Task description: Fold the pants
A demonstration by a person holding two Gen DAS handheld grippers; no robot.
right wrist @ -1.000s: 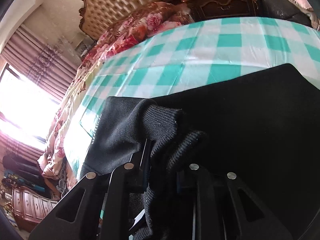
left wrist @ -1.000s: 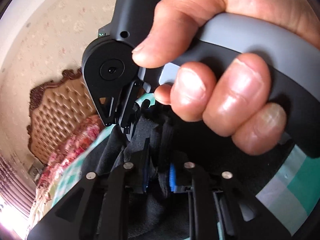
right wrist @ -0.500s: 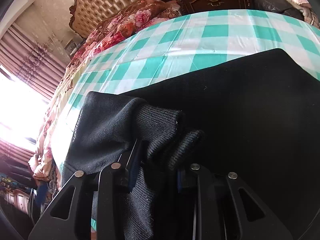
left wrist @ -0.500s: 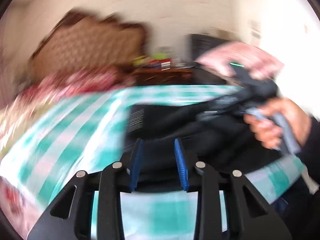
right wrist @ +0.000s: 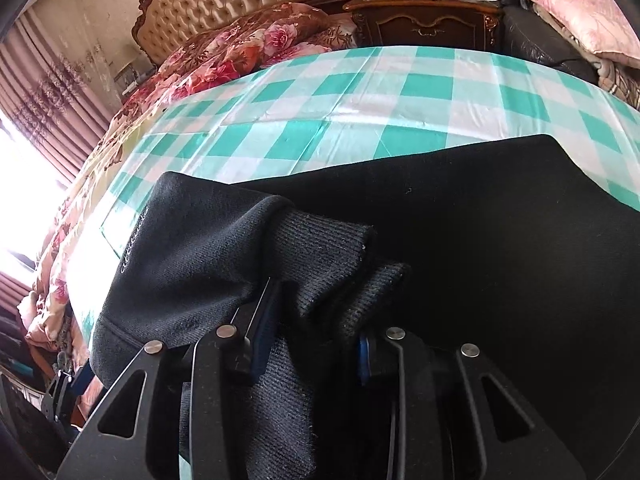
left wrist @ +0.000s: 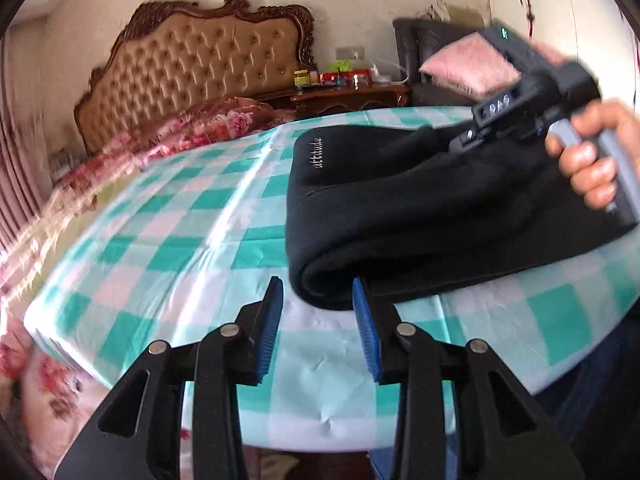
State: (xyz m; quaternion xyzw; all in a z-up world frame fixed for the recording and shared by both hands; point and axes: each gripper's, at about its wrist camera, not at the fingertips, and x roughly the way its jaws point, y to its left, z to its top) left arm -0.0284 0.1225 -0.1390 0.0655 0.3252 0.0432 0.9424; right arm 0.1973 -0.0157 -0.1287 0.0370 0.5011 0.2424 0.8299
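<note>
Black pants (left wrist: 400, 216) lie folded over on the green-and-white checked cloth (left wrist: 192, 216), with small lettering near the fold. My left gripper (left wrist: 316, 312) is open and empty, its blue pads just in front of the pants' near folded edge. My right gripper (right wrist: 316, 320) is shut on the ribbed cuffs (right wrist: 320, 248) of the pants and holds them over the rest of the black fabric (right wrist: 500, 220). In the left wrist view the right gripper's body (left wrist: 532, 96) and the hand holding it sit over the pants at the right.
The checked cloth (right wrist: 360, 92) covers a table. Beyond it are a floral bedspread (right wrist: 248, 48), a tufted headboard (left wrist: 200, 64), a dark wooden nightstand (right wrist: 424, 16) with small items, and a pink pillow (right wrist: 580, 8). Curtains and a bright window are at left.
My left gripper has let go of the pants, opened, and pulled back toward the table's near edge. My right gripper keeps its hold on the cuffs and has carried them lower over the pants.
</note>
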